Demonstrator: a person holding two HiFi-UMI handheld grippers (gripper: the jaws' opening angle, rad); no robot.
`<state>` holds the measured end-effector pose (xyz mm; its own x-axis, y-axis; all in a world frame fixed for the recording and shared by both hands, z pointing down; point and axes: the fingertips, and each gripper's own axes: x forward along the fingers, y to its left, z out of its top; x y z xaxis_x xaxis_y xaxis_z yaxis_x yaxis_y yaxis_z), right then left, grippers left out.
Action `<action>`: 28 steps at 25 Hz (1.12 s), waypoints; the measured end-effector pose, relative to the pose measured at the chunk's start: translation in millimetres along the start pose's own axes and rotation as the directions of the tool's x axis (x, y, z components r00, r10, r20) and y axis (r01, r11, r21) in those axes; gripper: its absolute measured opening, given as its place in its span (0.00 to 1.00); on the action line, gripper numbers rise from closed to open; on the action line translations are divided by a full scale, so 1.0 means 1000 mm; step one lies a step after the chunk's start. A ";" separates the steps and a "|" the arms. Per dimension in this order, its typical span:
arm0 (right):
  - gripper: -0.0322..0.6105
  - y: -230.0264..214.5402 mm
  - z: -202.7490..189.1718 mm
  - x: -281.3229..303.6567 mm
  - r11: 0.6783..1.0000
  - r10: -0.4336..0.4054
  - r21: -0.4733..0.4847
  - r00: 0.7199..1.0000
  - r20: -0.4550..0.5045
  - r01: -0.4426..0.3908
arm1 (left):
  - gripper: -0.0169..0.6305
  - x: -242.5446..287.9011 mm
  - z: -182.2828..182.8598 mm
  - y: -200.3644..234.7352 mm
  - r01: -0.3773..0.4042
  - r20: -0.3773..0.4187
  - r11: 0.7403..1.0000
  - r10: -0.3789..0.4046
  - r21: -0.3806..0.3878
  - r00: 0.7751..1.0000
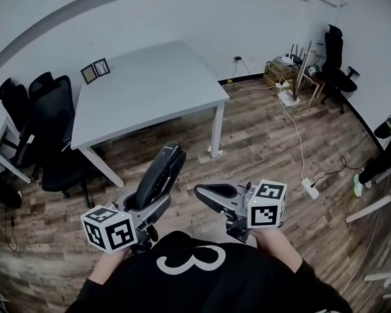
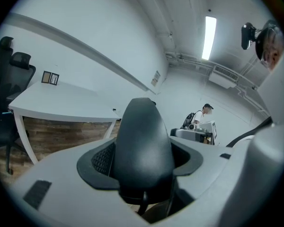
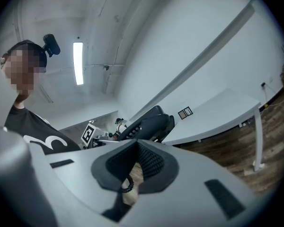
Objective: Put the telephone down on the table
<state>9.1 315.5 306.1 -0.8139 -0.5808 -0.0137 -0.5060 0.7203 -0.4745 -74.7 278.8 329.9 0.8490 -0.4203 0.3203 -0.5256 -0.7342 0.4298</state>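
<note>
Head view: both grippers are held low in front of the torso, over bare wood floor [image 1: 267,142]. The left gripper [image 1: 153,204] angles up and forward, jaws clamped wide on the black telephone [image 1: 161,173], which stands tilted in the air, well short of the white table [image 1: 150,87]. The right gripper [image 1: 208,196] points left, just beside the telephone. The table's near edge is open; chairs [image 1: 49,119] crowd its left side, with picture frames [image 1: 95,70] at its far corner.

Left gripper view: the telephone's rounded end fills the gap, pads pressing both flanks.

Right gripper view: pad tips together, nothing pinched; a coiled cord [image 3: 127,183] shows beneath them — touching or not, unclear.
</note>
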 end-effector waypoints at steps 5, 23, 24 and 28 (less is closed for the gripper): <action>0.06 -0.013 -0.003 -0.004 0.999 -0.012 0.037 1.000 0.002 0.012 | 0.48 0.012 -0.005 0.004 0.000 -0.030 1.000 -0.001 -0.031 1.000; 0.06 -0.141 0.041 0.017 0.986 -0.118 0.125 0.992 0.038 0.113 | 0.48 0.121 0.054 0.079 0.068 -0.110 0.996 -0.074 -0.057 0.991; 0.06 -0.154 0.045 0.022 0.985 -0.125 0.128 0.992 0.032 0.120 | 0.48 0.131 0.060 0.089 0.071 -0.109 0.995 -0.078 -0.065 0.991; 0.06 -0.207 0.066 0.046 0.978 -0.142 0.153 0.990 0.008 0.139 | 0.48 0.171 0.087 0.127 0.076 -0.113 0.993 -0.086 -0.091 0.990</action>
<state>94.8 114.6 345.5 -0.7316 -0.6802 0.0463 -0.5646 0.5663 -0.6005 8.4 67.7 365.2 0.8793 -0.2926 0.3758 -0.4627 -0.7121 0.5281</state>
